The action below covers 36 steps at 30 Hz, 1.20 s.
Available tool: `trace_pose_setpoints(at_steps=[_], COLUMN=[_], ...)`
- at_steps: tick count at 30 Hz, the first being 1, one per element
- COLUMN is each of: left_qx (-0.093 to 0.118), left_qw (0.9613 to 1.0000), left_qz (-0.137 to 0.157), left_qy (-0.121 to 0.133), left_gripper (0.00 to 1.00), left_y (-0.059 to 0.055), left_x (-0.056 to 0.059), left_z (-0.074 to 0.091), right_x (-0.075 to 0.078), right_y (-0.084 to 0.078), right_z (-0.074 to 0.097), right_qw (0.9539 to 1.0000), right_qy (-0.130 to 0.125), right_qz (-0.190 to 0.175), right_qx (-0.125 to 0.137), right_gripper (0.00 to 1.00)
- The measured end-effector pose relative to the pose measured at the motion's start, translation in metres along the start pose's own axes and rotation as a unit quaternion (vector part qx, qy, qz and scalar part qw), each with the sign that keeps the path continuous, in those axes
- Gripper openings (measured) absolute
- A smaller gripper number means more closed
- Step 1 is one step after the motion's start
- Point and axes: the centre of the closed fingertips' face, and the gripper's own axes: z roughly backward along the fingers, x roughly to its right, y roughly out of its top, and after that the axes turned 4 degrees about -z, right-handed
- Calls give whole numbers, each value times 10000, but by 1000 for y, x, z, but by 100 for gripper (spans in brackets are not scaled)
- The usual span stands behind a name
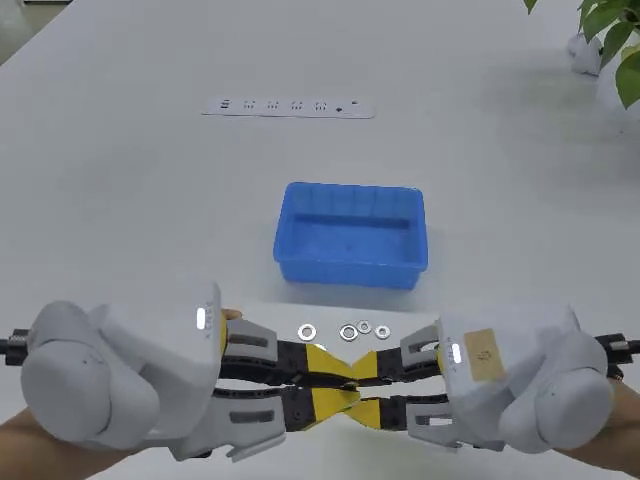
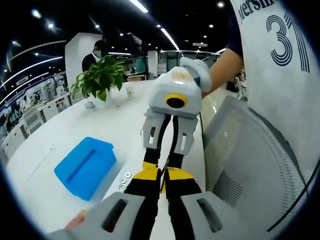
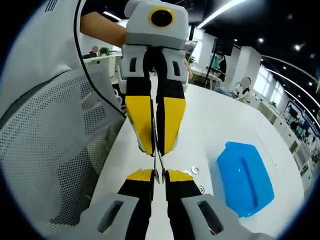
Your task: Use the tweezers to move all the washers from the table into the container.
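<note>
Several metal washers [image 1: 348,332] lie in a short row on the white table, just in front of the blue container [image 1: 350,235]. Low over the near table edge my two grippers point at each other, tips nearly touching. The left gripper [image 1: 325,386] and the right gripper [image 1: 368,386] are both shut on thin metal tweezers [image 3: 157,159], which bridge the two pairs of yellow fingers. In the left gripper view my left gripper [image 2: 161,176] meets the other's tips; container [image 2: 85,166] and washers [image 2: 124,181] lie to its left. In the right gripper view my right gripper [image 3: 159,176] has washers [image 3: 195,170] and container [image 3: 246,177] to its right.
A white power strip [image 1: 290,107] lies far back on the table. A potted plant [image 1: 610,30] stands at the far right corner. Behind the grippers is a grey mesh chair [image 2: 250,165] and the person's torso [image 2: 280,60].
</note>
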Motion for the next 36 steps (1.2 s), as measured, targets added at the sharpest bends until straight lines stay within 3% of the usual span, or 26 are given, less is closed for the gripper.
trace_pose_setpoints(at_steps=[4, 9, 16, 36], left_qx=[80, 164, 117, -20], left_qw=[9998, 9994, 9996, 9996], left_qz=[50, 156, 184, 203], left_qy=[162, 248, 204, 196], left_gripper=[7, 7, 7, 7], left_y=[-1, -2, -7, -17], left_x=[-13, -25, -26, -30], left_z=[3, 2, 0, -5], right_x=[13, 23, 23, 27], right_y=[-1, -3, -8, -16], right_z=[0, 0, -4, -12], right_qw=[9995, 9991, 9990, 9986], right_qy=[-238, -315, -264, -199], right_qz=[65, -6, -207, -340], right_qx=[-194, -269, -290, -346], right_gripper=[10, 11, 11, 11])
